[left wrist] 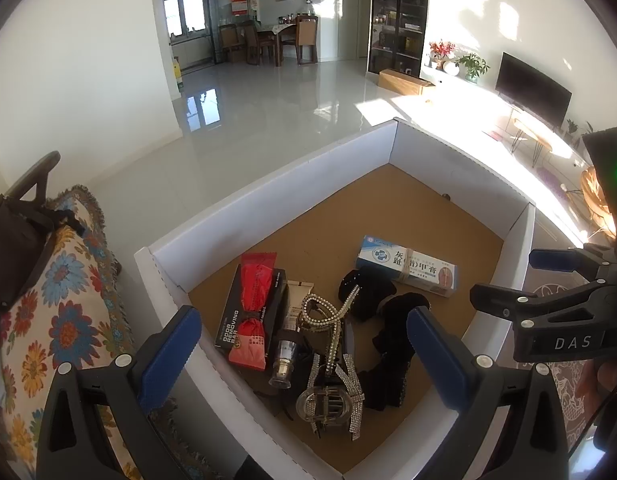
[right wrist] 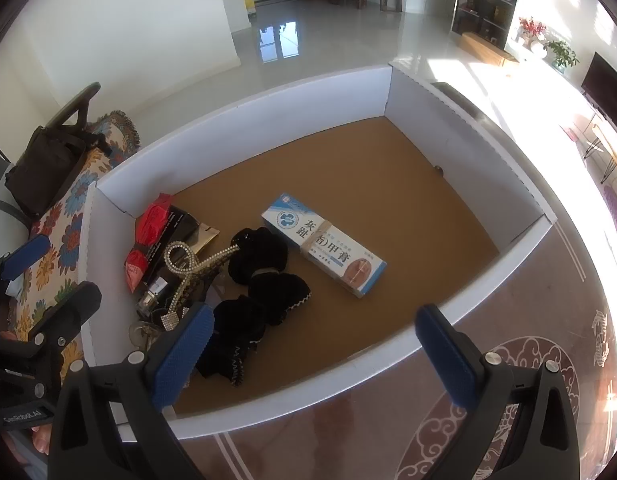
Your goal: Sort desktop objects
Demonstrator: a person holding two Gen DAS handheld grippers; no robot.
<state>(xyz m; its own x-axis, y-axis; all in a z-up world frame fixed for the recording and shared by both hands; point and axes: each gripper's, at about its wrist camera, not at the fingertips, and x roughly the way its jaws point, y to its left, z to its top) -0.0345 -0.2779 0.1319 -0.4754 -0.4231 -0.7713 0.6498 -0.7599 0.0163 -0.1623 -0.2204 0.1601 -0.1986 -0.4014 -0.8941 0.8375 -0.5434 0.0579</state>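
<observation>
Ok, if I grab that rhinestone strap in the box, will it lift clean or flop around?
Probably floppy: the rhinestone strap lies in loose loops and bends across the other items. It may drag neighbours along, since it drapes over the small bottle and ends by the clear buckle. The studded surface looks bumpy, so the pads should grip it reasonably.

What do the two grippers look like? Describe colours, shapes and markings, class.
Both the left gripper and the right gripper have black angular plastic frames with silver screws and blue textured pads. The right one carries white "DAS" lettering and a green light.
</observation>
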